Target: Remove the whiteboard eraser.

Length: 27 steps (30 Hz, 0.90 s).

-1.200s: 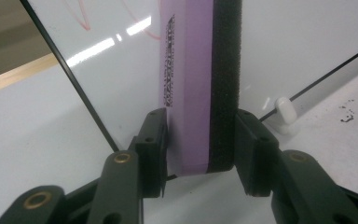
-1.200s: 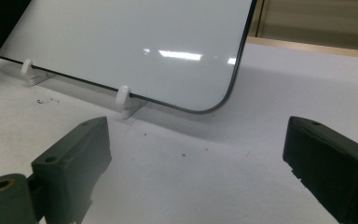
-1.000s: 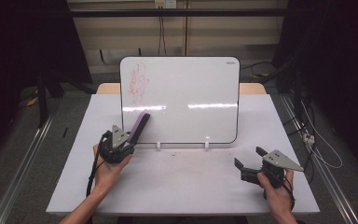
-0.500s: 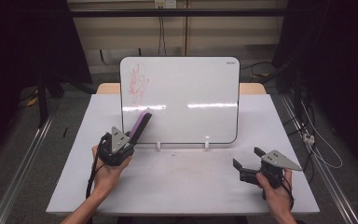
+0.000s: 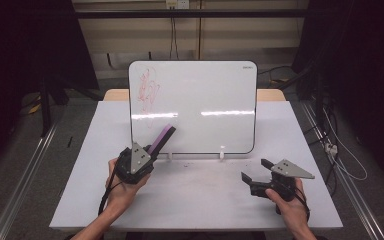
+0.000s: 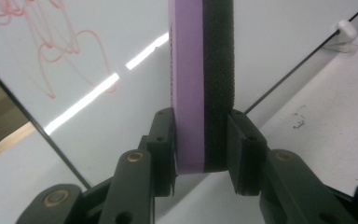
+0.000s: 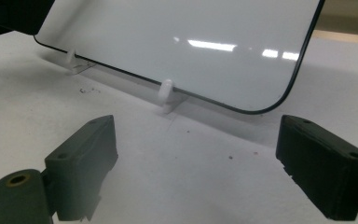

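Note:
A whiteboard (image 5: pixel 200 105) stands upright on white feet in the middle of the table, with a red scribble (image 5: pixel 149 89) in its upper left corner. My left gripper (image 5: pixel 150 152) is shut on a purple and black eraser (image 5: pixel 162 138), which points up toward the board's lower left part. In the left gripper view the eraser (image 6: pixel 200 70) sits clamped between the jaws of the left gripper (image 6: pixel 200 144), black felt side to the right, near the red scribble (image 6: pixel 51 42). My right gripper (image 5: pixel 256 170) rests low at the right front; its jaws have just been closing a little and stand open with nothing between them (image 7: pixel 205 154).
The white tabletop (image 5: pixel 200 200) spreads in front of the board. Two small white feet (image 7: pixel 166 88) prop the whiteboard (image 7: pixel 177 46) at its bottom edge. Dark floor, metal rails and cables surround the table.
My left gripper has shifted slightly to the right with the eraser still in it. The right hand has stayed in place.

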Each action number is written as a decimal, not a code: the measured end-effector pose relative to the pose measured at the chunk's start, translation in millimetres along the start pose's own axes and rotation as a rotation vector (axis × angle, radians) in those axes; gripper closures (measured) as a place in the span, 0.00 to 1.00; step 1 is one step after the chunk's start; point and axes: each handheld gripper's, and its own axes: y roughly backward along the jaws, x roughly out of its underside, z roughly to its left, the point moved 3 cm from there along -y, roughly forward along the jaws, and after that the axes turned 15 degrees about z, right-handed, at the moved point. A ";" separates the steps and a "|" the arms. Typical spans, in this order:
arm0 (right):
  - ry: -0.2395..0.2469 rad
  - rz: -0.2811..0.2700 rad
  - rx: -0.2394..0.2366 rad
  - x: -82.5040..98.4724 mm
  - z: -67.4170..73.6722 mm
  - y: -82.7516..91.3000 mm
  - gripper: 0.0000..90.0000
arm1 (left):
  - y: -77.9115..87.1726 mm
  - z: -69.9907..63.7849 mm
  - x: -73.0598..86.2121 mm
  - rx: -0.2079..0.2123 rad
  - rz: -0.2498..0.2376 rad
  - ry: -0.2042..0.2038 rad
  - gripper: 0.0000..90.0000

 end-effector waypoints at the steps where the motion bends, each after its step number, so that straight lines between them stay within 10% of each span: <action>1: -0.004 0.006 -0.004 -0.6 0.3 -0.7 0.15 | 0.7 -1.7 -0.6 0.001 0.001 -0.022 0.73; 27: 0.082 0.164 -0.236 -38.6 22.2 -7.2 0.06 | 10.5 -58.9 -19.3 0.053 -0.046 -0.392 0.73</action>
